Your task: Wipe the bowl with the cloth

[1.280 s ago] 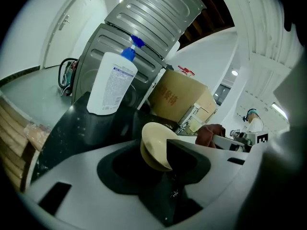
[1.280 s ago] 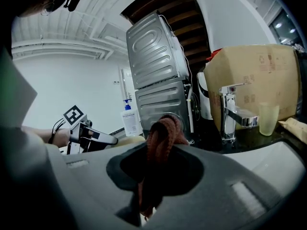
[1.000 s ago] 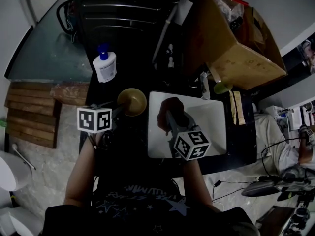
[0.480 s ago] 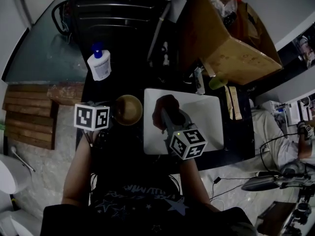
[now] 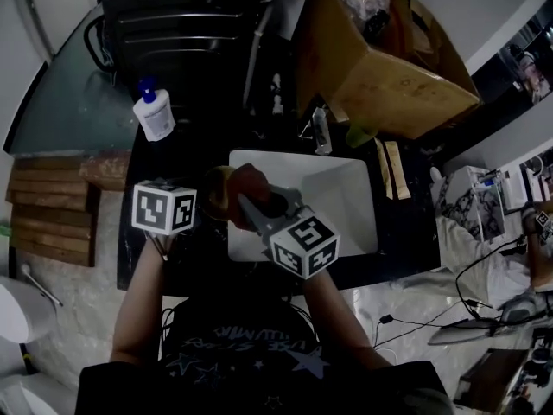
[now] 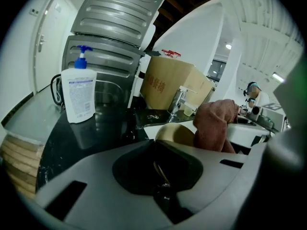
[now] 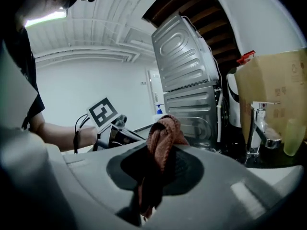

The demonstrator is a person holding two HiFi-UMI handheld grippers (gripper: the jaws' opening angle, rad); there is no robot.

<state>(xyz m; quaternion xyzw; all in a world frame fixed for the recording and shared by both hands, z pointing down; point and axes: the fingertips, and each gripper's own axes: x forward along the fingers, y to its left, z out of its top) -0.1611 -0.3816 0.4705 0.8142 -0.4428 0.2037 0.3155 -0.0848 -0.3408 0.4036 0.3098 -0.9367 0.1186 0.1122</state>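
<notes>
A tan bowl (image 5: 216, 190) is at the left edge of the white sink (image 5: 341, 206), and its inside shows in the left gripper view as bowl (image 6: 175, 134). My left gripper (image 5: 202, 201) is shut on the bowl's near rim, whose thin edge runs between the jaws of the left gripper (image 6: 161, 175). A reddish-brown cloth (image 5: 251, 182) is bunched against the bowl's right side, and my right gripper (image 5: 257, 204) is shut on it. In the right gripper view the cloth (image 7: 163, 134) sticks up out of the closed right gripper (image 7: 152, 178).
A white pump bottle (image 5: 155, 116) stands on the dark counter at the back left. Behind the sink are a faucet (image 5: 320, 133), a green cup (image 5: 361, 134) and a cardboard box (image 5: 389, 67). A ribbed metal appliance (image 5: 190, 15) is at the back, with wooden slats (image 5: 52, 206) at the left.
My left gripper has shut on the bowl's rim. The right gripper has carried the cloth leftward from over the sink to the bowl.
</notes>
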